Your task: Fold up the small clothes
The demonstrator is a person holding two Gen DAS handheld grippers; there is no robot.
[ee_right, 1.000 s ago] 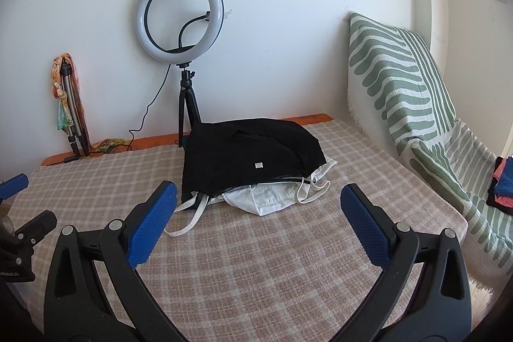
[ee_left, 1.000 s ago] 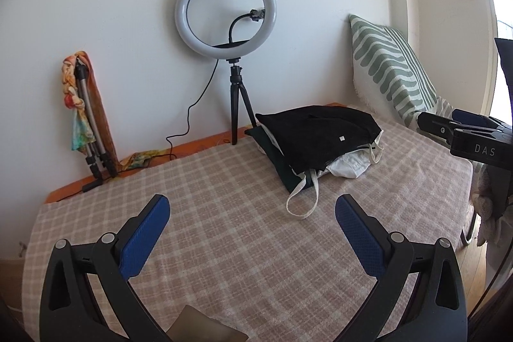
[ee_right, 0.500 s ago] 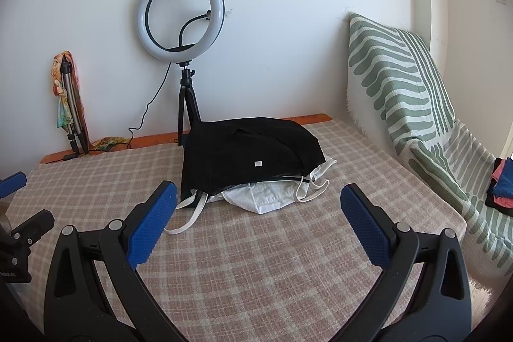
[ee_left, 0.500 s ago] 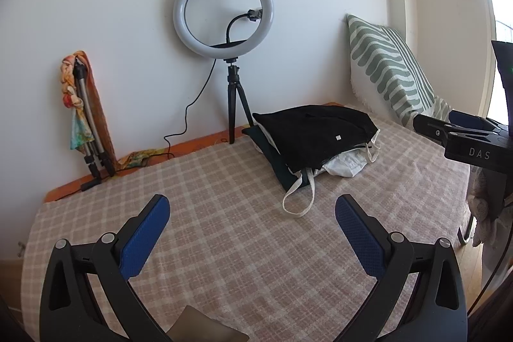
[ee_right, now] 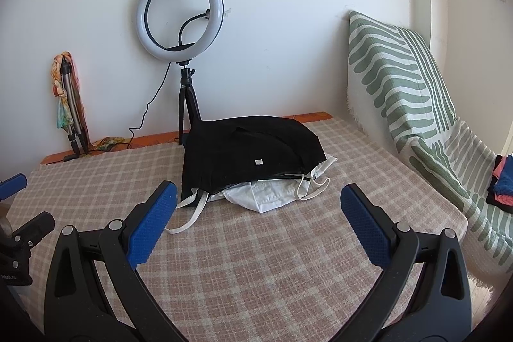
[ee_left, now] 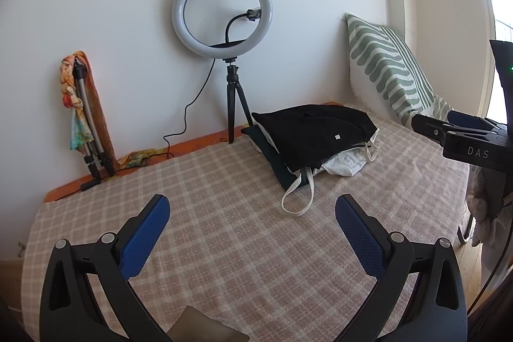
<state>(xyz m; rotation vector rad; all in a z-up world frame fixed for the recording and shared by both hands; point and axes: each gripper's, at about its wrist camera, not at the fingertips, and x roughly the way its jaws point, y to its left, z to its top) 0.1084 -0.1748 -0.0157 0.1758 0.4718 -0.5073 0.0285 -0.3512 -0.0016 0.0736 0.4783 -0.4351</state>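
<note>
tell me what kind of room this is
Probably a bedroom or home recording corner: a bed-like surface under a checked cover, a striped throw at its side, and a ring light on a tripod against the wall.

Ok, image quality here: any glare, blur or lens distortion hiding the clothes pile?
Left wrist view: sharp, heavy fisheye bending at the edges, window glare blown out far right; the clothes pile reads clearly between the open left gripper. Right wrist view: sharp and evenly daylit, black garment shows little fold detail, right gripper open.
</note>
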